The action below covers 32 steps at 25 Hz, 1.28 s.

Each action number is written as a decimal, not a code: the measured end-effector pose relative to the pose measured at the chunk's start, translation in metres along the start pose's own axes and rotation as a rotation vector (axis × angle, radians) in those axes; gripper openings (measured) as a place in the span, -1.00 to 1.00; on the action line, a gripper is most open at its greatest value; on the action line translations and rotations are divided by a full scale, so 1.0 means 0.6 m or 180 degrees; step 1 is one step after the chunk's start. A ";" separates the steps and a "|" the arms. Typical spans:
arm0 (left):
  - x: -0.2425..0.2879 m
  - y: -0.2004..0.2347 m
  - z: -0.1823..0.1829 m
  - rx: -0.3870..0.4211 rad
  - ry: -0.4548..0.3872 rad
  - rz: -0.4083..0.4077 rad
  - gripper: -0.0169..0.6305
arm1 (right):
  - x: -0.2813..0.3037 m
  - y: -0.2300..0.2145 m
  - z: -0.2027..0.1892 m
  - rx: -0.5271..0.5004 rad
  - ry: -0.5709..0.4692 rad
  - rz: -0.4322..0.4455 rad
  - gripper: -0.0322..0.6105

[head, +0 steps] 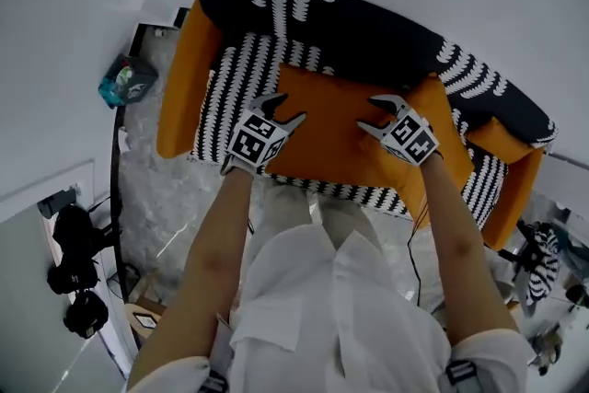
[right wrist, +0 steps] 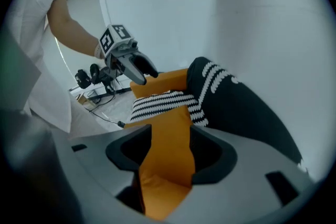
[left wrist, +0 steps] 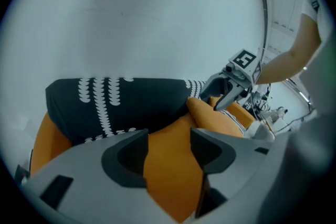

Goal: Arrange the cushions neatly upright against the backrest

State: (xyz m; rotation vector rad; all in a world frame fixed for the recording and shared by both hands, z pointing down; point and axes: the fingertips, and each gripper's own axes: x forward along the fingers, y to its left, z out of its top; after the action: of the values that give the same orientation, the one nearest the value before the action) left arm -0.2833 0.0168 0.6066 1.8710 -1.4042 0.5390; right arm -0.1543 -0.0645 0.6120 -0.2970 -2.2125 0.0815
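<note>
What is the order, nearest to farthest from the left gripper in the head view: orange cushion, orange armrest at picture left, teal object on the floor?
1. orange cushion, directly under the left gripper.
2. orange armrest, to the left of the cushion in the picture.
3. teal object, beyond that armrest, farthest left.

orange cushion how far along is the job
Nothing looks done: the orange cushion lies flat on the seat, not against the backrest. In hand: left gripper and right gripper sit open over it, no grip. Left: grasp, stand it upright.
</note>
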 end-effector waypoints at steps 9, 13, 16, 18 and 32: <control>0.152 0.023 -0.063 0.1282 0.1154 -0.0802 0.03 | 0.115 -0.041 -0.102 -0.0332 0.0963 0.0417 -0.02; 0.202 0.027 -0.096 0.1648 0.1540 -0.1037 0.06 | 0.150 -0.048 -0.150 -0.0513 0.1385 0.0666 0.04; 0.232 0.033 -0.115 0.1872 0.1755 -0.1157 0.08 | 0.173 -0.063 -0.183 -0.0635 0.1621 0.0745 0.09; 0.253 0.043 -0.132 0.2007 0.1899 -0.1178 0.09 | 0.183 -0.070 -0.201 -0.0619 0.1721 0.0787 0.10; 0.358 0.095 -0.216 0.2302 0.2581 -0.1215 0.14 | 0.238 -0.120 -0.342 -0.0698 0.2394 0.1030 0.11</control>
State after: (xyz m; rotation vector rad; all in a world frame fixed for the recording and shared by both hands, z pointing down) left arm -0.2569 -0.0313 0.8581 1.9923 -0.3072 1.5254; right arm -0.0899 -0.1092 0.8600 -0.6828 -1.4134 -0.0878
